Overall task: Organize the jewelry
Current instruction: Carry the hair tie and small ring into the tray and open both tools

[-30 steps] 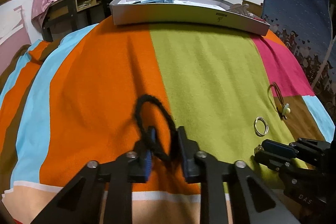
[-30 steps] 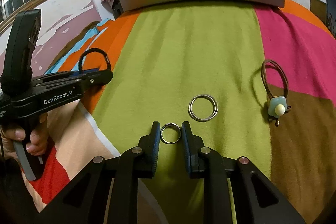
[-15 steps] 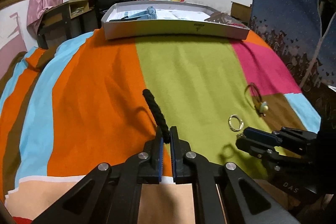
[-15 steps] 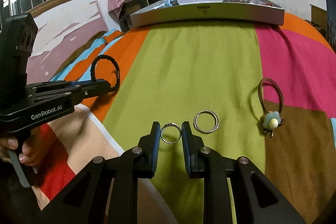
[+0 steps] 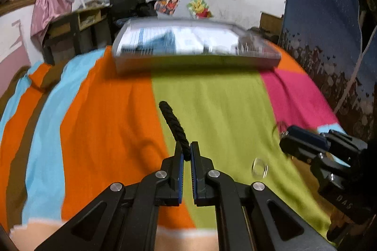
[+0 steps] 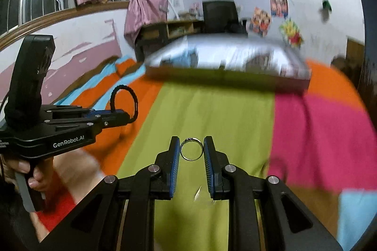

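1. Your left gripper [image 5: 186, 154] is clamped on the black hair tie [image 5: 173, 123], pinching one side of the loop; in the left wrist view the tie stands edge-on above the blue pads, and in the right wrist view it shows as a full loop at about 10 o'clock.
2. Your right gripper [image 6: 191, 149] holds the small silver ring [image 6: 191, 148] between its pads, the ring upright and touching both. The grip is only at the ring's two sides, so keep the squeeze steady; it looks like a thing that could pop out if you relax or twist.
3. Both pieces appear lifted clear of the striped bedspread [image 5: 99, 123], so the step in hand seems to be the carry to the grey tray [image 5: 193, 62] at 12 o'clock, at the far edge of the bed.
4. Both views are blurred. Slow down before you reach the tray rim, come in above the wall, and lower each piece inside before opening.
5. I can't tell the tray's compartments through the blur, so choose the spots once you are closer.
6. A larger silver ring [image 5: 260, 167] lies on the green stripe at 3 o'clock of the left gripper.
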Tool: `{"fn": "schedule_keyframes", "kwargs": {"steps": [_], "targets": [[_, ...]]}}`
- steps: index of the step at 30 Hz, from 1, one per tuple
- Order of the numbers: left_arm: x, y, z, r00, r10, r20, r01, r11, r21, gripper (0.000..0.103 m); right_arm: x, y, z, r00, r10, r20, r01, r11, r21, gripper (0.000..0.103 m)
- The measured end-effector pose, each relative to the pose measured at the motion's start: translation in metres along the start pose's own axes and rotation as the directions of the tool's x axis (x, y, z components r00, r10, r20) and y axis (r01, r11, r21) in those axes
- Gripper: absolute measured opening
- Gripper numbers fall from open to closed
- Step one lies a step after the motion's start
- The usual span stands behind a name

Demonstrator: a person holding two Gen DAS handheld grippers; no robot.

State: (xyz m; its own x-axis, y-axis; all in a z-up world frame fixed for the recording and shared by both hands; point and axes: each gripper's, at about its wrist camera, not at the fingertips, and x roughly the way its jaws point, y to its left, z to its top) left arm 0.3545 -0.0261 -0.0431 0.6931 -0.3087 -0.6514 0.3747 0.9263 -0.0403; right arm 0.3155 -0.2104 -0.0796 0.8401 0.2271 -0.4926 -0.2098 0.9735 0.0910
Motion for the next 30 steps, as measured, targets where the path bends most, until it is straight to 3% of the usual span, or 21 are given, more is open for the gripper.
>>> {"fn": "schedule_keyframes", "kwargs": {"steps": [7,12,20,30], "targets": [[0.017,-0.009,0.089,0.988,-0.101,0.115,0.1,0.995,0.017,0.006,0.011,-0.05,0.082,0.993,-0.052,0.103,0.05,0.998,0.025,0.018],[0.056,-0.021,0.128,0.984,-0.133,0.122,0.135,0.991,-0.006,0.006,0.036,-0.087,0.108,0.99,-0.122,0.076,0.119,0.992,0.045,0.018],[0.114,-0.039,0.133,0.988,-0.151,0.043,0.152,0.988,-0.025,0.006,0.079,-0.12,0.105,0.989,-0.15,-0.012,0.15,0.987,0.051,0.018],[0.127,-0.038,0.128,0.993,-0.116,0.003,0.116,0.991,-0.071,0.006,0.098,-0.125,0.1,0.987,-0.153,-0.049,0.155,0.987,0.039,0.019]]}}
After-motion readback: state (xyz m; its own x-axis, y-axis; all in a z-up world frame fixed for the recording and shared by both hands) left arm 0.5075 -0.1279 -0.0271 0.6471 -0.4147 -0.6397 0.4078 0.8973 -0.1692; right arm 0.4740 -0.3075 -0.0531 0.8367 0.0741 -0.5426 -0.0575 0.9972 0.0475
